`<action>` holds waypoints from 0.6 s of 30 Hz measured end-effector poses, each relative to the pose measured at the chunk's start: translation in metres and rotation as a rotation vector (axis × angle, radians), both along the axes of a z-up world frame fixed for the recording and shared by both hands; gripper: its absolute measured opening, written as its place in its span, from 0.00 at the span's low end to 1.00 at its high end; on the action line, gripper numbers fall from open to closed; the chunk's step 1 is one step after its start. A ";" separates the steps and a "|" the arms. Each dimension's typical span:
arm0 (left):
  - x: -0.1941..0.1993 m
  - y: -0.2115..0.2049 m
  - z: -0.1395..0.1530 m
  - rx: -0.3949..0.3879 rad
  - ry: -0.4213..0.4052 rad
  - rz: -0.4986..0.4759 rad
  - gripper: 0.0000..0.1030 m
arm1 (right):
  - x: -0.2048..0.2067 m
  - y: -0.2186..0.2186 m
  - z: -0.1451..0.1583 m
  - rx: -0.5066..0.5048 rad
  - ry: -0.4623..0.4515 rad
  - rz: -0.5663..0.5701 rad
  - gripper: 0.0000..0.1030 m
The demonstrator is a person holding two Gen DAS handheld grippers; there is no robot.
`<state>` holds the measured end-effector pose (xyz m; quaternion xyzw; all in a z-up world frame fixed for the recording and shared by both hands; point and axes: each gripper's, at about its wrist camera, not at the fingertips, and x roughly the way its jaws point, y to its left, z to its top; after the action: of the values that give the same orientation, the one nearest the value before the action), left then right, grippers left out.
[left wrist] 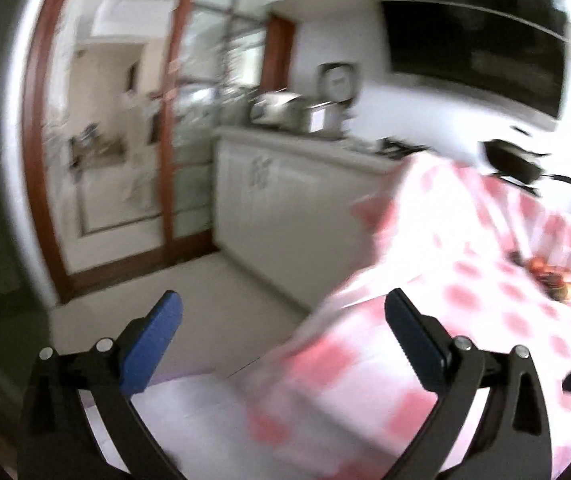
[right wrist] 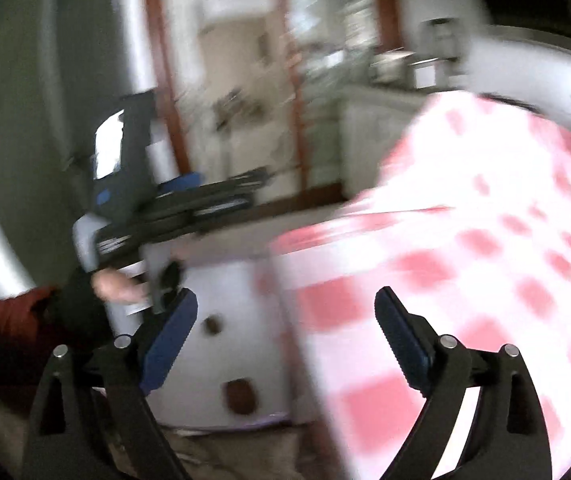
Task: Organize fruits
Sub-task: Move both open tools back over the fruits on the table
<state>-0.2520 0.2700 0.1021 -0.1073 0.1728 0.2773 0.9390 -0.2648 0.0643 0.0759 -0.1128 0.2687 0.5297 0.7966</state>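
Both views are motion-blurred. My left gripper [left wrist: 283, 304] is open and empty, held off the near left corner of a table with a pink-and-white checked cloth [left wrist: 465, 280]. A small blurred cluster of red and dark fruit [left wrist: 553, 278] lies on the cloth at the far right. My right gripper [right wrist: 287, 300] is open and empty at the cloth's edge [right wrist: 465, 260]. The left gripper [right wrist: 157, 204], held in a gloved hand, shows in the right wrist view at left. No fruit shows in the right wrist view.
A white kitchen counter [left wrist: 305, 152] with metal appliances [left wrist: 281, 110] runs behind the table. A dark pan [left wrist: 513, 160] sits beyond the table. A wood-framed glass door [left wrist: 125, 120] stands at left. A white board with holes [right wrist: 225, 340] lies below the table edge.
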 end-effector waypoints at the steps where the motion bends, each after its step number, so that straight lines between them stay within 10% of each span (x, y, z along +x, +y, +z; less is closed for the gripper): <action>1: 0.015 -0.019 0.004 0.014 -0.004 -0.054 0.98 | 0.014 -0.026 0.003 0.035 0.005 -0.082 0.85; 11: 0.171 -0.219 -0.010 0.121 0.169 -0.426 0.98 | 0.144 -0.240 -0.008 0.164 0.039 -0.864 0.85; 18: 0.291 -0.296 -0.045 -0.060 0.266 -0.583 0.98 | 0.226 -0.397 -0.038 0.186 0.190 -1.377 0.85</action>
<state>0.0393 -0.0263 0.0574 -0.0440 0.3255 0.0031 0.9445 -0.0384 -0.3325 0.0377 0.1984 0.3011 -0.0673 0.9303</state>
